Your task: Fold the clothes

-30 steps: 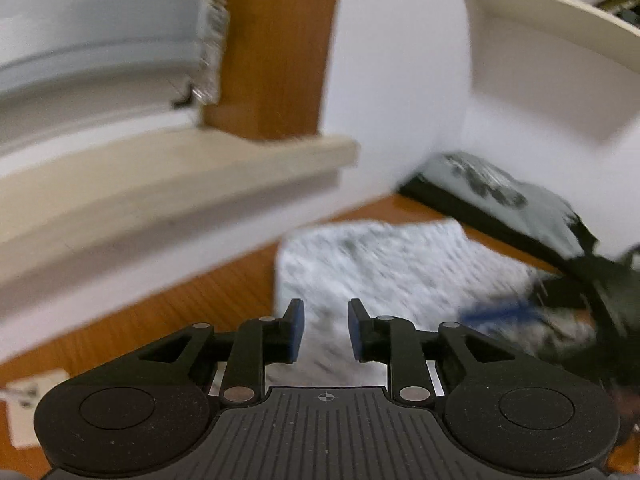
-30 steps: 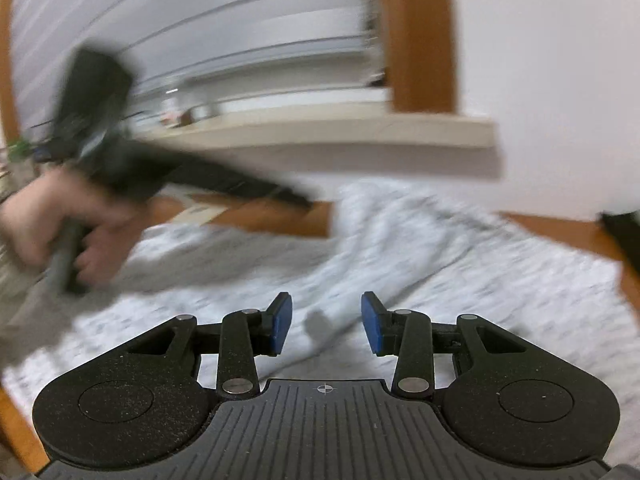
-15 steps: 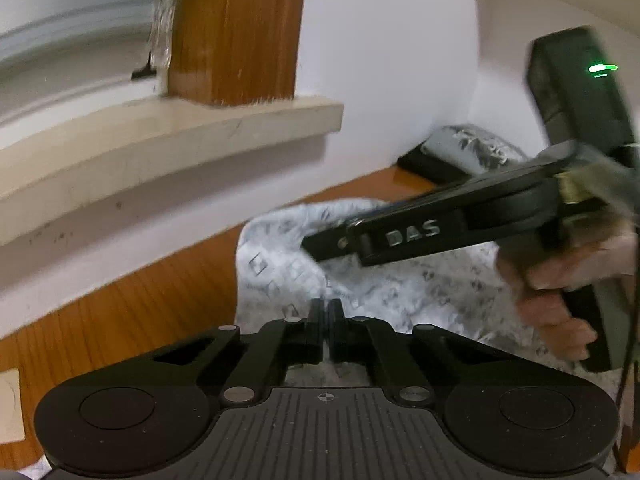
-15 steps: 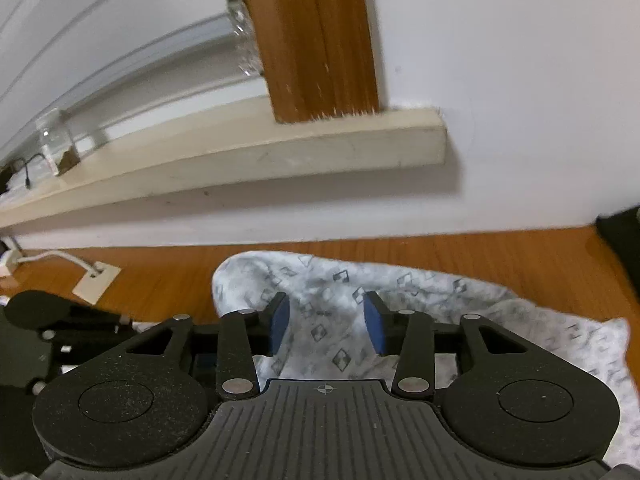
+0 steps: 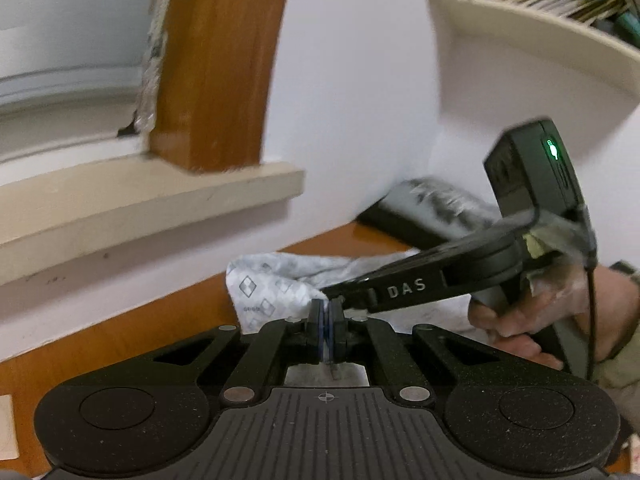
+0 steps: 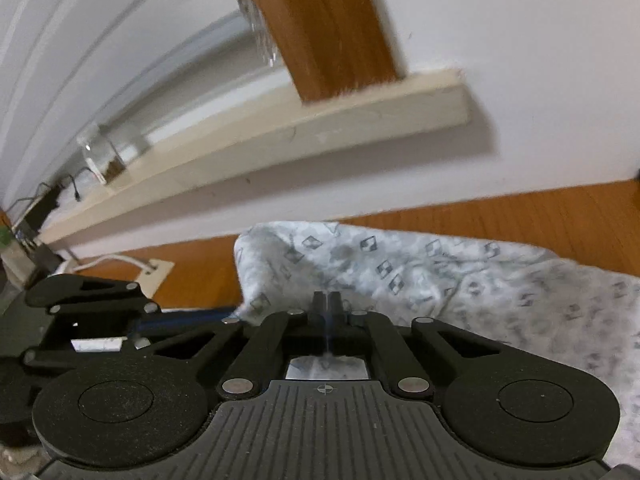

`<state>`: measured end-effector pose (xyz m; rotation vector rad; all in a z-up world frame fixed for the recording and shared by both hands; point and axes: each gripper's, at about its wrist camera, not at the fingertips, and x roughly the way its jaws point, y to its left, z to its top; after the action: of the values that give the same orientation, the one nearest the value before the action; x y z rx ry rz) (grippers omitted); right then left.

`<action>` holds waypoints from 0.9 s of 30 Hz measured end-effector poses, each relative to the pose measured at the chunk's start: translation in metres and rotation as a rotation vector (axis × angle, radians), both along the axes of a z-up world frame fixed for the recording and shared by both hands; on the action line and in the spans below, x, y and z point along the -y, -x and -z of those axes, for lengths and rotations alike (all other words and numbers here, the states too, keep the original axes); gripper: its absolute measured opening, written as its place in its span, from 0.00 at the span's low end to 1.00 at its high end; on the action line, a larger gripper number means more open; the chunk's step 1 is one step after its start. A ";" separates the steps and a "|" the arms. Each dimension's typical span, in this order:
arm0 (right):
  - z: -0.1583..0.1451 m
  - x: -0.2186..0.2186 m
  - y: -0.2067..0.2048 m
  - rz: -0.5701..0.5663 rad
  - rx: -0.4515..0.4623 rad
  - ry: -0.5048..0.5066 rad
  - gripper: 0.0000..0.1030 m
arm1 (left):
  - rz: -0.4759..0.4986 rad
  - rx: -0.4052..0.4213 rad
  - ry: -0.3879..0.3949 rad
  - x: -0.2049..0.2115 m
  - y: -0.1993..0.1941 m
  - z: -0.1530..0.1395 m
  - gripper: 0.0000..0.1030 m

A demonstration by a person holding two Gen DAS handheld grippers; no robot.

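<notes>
Both pinched shut on the cloth, it looks like: left hand-held gripper (image 5: 327, 322) and right hand-held gripper (image 6: 327, 307) each nip the near edge of the patterned garment (image 6: 400, 264) on the wooden surface (image 6: 520, 216). Light, floppy stuff, so grab corners. The windowsill (image 6: 320, 128) sits behind it.

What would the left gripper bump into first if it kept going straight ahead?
Probably the patterned cloth it is shut on, bunched just ahead of the left gripper; beyond that, the white wall. Depth is hard to judge.
</notes>
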<state>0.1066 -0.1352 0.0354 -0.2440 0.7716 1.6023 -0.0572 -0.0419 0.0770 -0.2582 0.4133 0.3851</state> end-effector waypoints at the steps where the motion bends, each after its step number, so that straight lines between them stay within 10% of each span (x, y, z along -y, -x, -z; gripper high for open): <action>1: -0.005 0.009 -0.003 0.025 0.016 -0.024 0.01 | 0.018 0.008 0.006 0.003 0.001 -0.002 0.02; 14: -0.034 0.056 -0.017 0.134 -0.017 -0.135 0.19 | 0.161 0.040 -0.017 0.031 -0.015 -0.017 0.02; 17: -0.044 0.055 -0.016 0.152 0.004 -0.148 0.31 | 0.171 -0.068 -0.004 0.035 -0.034 -0.004 0.03; 20: -0.038 0.052 -0.015 0.169 0.049 -0.104 0.36 | 0.179 -0.171 0.008 0.039 -0.043 0.014 0.11; 27: -0.021 0.045 -0.013 0.145 0.037 -0.057 0.40 | 0.059 -0.088 0.005 0.013 0.023 -0.010 0.35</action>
<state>0.1201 -0.1799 0.0562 -0.1726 0.6984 1.4767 -0.0797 -0.0552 0.0867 -0.2336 0.5075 0.3390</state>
